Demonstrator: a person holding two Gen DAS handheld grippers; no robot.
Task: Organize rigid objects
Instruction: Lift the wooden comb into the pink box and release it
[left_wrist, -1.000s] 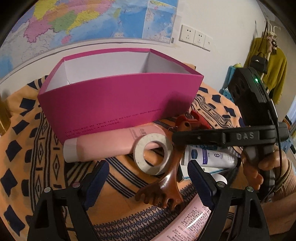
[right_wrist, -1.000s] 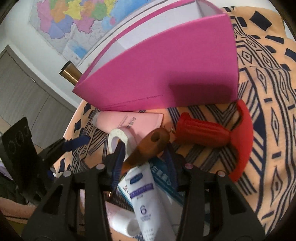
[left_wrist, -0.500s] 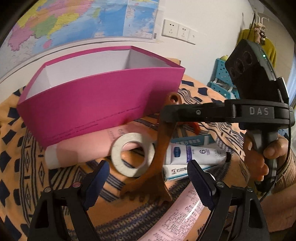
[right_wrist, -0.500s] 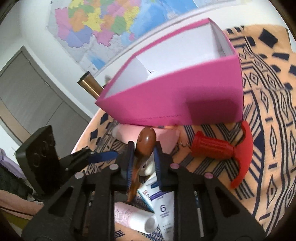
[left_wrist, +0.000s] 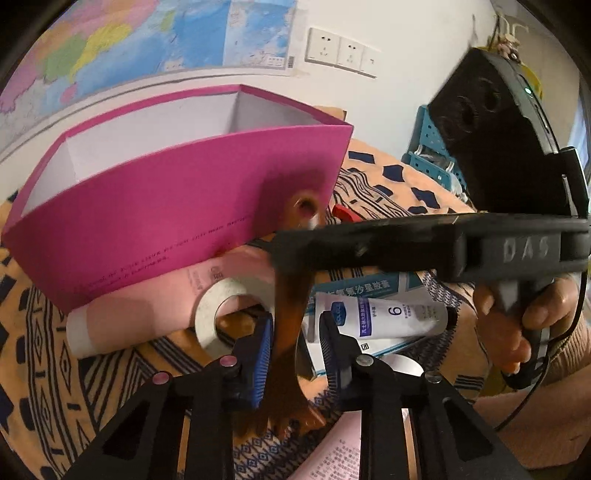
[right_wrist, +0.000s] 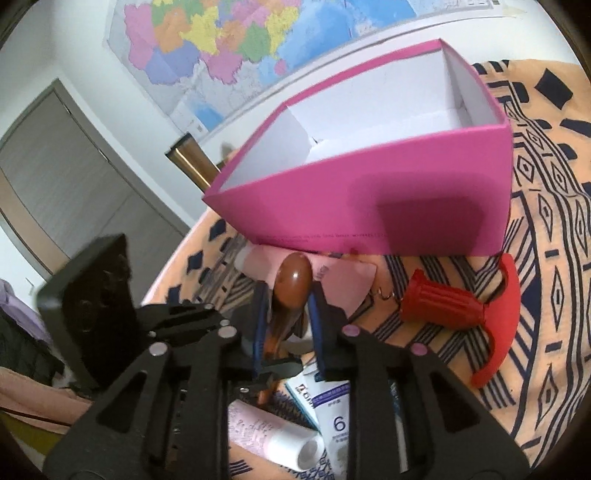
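Brown wooden back scratcher stands near upright just in front of the pink box, claw end down, round holed end up against the box's front wall. Left gripper has just closed on its lower shaft, blue pads pressed to both sides, claw teeth poking out below the fingers. Right gripper reaches across in front of the box and pinches the scratcher's upper end; its jaws have just eased a little wider, but the pads look to touch the handle on both sides. A hand grips the right gripper's handle at the right edge.

Pink box is open-topped, white inside. In front of the box on the orange patterned cloth: pink tube lying along the wall, white tape roll leaning on it, white-blue tube marked 6 on a blue-white carton. Red plastic handle tool lies by the box's right corner.
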